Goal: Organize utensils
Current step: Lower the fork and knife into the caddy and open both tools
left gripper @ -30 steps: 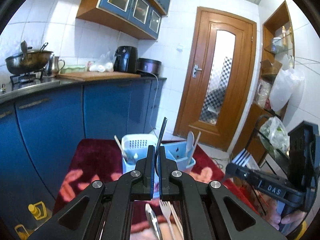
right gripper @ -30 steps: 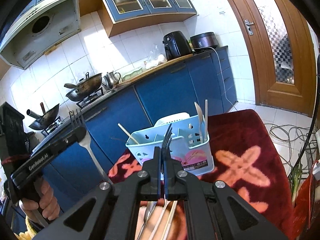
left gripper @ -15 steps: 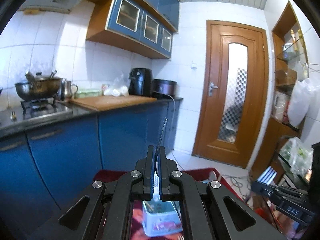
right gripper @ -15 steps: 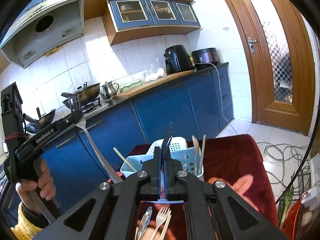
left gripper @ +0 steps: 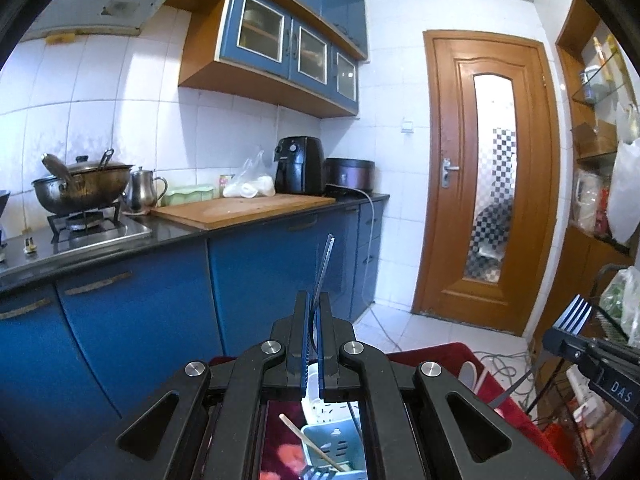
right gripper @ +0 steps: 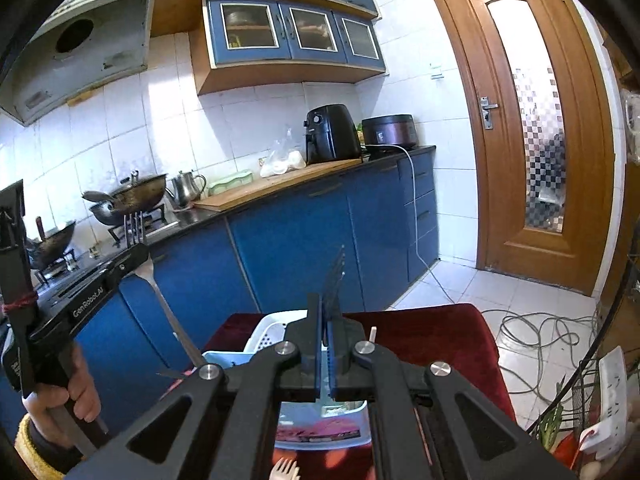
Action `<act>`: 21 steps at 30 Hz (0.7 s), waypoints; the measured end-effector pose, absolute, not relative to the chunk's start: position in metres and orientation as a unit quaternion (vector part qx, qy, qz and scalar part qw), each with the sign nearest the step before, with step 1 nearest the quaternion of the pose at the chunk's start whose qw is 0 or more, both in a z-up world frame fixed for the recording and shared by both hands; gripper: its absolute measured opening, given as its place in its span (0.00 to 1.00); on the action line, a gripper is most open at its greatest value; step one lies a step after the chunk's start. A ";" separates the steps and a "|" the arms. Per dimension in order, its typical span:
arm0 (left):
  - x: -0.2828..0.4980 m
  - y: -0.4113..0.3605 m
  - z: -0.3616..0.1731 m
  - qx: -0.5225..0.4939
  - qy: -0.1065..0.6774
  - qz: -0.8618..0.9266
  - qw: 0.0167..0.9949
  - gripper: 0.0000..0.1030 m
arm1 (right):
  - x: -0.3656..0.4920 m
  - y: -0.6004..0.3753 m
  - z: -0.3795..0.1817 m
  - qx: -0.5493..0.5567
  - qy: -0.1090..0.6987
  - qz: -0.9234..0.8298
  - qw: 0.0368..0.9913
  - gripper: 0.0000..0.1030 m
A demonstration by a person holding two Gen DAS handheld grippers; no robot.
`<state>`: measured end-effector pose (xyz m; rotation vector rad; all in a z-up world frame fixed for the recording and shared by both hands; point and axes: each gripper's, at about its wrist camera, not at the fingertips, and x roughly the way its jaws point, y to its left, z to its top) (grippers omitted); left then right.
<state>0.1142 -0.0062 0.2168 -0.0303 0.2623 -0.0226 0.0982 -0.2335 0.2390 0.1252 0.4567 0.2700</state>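
My left gripper [left gripper: 314, 300] is shut on a metal fork [left gripper: 325, 256], seen edge-on with its tines pointing up and away. My right gripper [right gripper: 325, 304] is shut on a second metal fork [right gripper: 335, 276], also edge-on. Both are held above a light blue utensil caddy [left gripper: 338, 446] standing on a dark red cloth [right gripper: 440, 332]. The caddy holds a wooden stick [left gripper: 308, 444] and is mostly hidden behind the gripper bodies. In the right wrist view the left gripper's fork [right gripper: 160, 300] hangs with its handle end just above the caddy's left rim [right gripper: 224, 358].
A wooden fork [right gripper: 286, 470] lies on the cloth in front of the caddy. Blue cabinets [left gripper: 132, 320] with a black counter run along the left. A wooden door [left gripper: 488, 184] stands behind, cables [right gripper: 540, 332] lie on the floor, and a wire rack [left gripper: 616, 320] is at the right.
Both grippers have risen and tipped upward, each keeping its fork. The caddy and cloth have sunk low in both views, and the utensils lying on the cloth are almost out of sight.
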 end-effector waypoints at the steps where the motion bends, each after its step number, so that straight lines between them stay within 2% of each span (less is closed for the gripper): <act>1: 0.117 -0.007 0.215 -0.013 0.132 -0.009 0.991 0.02 | 0.101 -0.233 0.237 0.058 0.227 0.132 0.963 0.03; 21: 0.143 -0.019 0.151 0.008 0.211 -0.018 0.977 0.03 | 0.134 -0.216 0.169 0.038 0.311 0.139 0.939 0.04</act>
